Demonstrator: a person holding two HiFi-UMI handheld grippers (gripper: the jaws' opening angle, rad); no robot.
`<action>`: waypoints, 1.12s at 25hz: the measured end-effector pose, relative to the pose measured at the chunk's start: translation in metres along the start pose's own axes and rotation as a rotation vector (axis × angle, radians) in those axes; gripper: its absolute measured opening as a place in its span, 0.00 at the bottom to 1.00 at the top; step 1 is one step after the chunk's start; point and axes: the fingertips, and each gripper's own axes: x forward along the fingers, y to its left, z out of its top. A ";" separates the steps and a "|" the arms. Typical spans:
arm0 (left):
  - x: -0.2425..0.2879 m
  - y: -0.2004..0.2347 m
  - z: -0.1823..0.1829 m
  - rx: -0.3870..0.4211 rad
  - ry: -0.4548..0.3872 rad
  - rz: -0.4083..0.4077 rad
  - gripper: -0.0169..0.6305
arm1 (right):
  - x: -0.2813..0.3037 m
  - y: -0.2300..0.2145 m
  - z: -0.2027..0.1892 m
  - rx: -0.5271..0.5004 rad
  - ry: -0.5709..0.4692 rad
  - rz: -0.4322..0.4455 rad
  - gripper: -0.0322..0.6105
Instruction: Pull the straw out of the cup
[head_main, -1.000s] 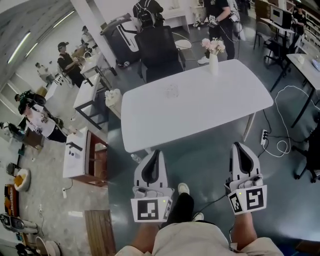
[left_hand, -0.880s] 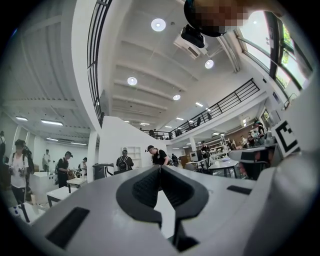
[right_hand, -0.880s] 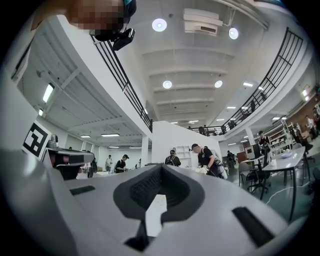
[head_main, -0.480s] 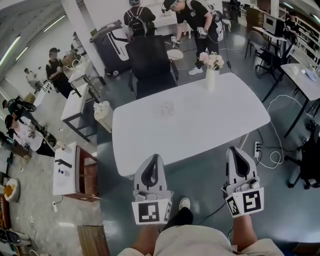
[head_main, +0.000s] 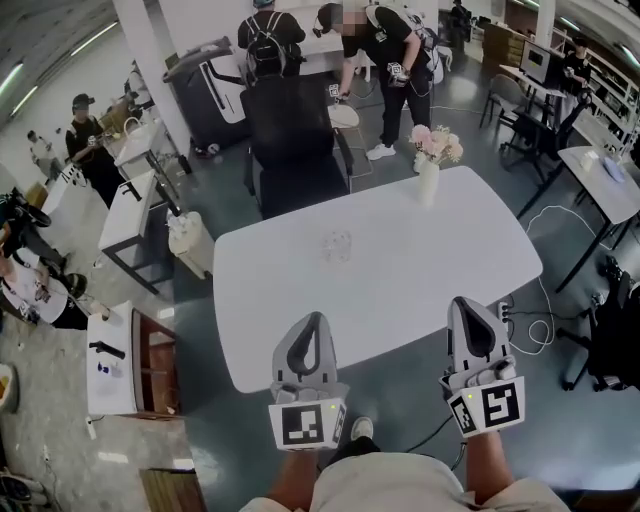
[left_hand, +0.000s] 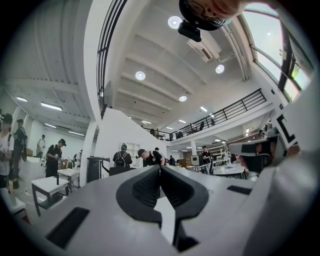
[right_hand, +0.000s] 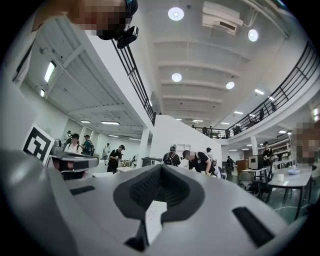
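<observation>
Observed: a clear cup (head_main: 337, 245) stands upright on the white tabletop (head_main: 420, 260), towards the far side and left of centre. At this range the straw cannot be made out inside it.

The left gripper (head_main: 313, 320) is held about level over the near edge of the tabletop. It points towards the cup but is well apart from it. Its fingers (left_hand: 145, 187) are pressed together at the tips, with nothing between them.

The right gripper (head_main: 466, 303) is held alongside, well apart from the left, over the near right part of the tabletop. Its fingers (right_hand: 145, 192) also meet at the tips and hold nothing.

A white vase of pink flowers (head_main: 428, 180) stands at the far edge, right of the cup. A black chair (head_main: 290, 140) stands just beyond the far side. Several people stand behind it.
</observation>
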 end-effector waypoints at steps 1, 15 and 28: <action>0.007 0.006 0.000 -0.004 -0.002 -0.002 0.04 | 0.008 0.001 0.001 -0.006 0.000 -0.002 0.05; 0.072 0.058 -0.009 -0.006 -0.019 0.018 0.04 | 0.099 0.009 -0.007 -0.025 -0.012 0.043 0.05; 0.175 0.101 -0.023 0.038 0.015 0.171 0.04 | 0.251 -0.022 -0.039 0.057 -0.041 0.212 0.05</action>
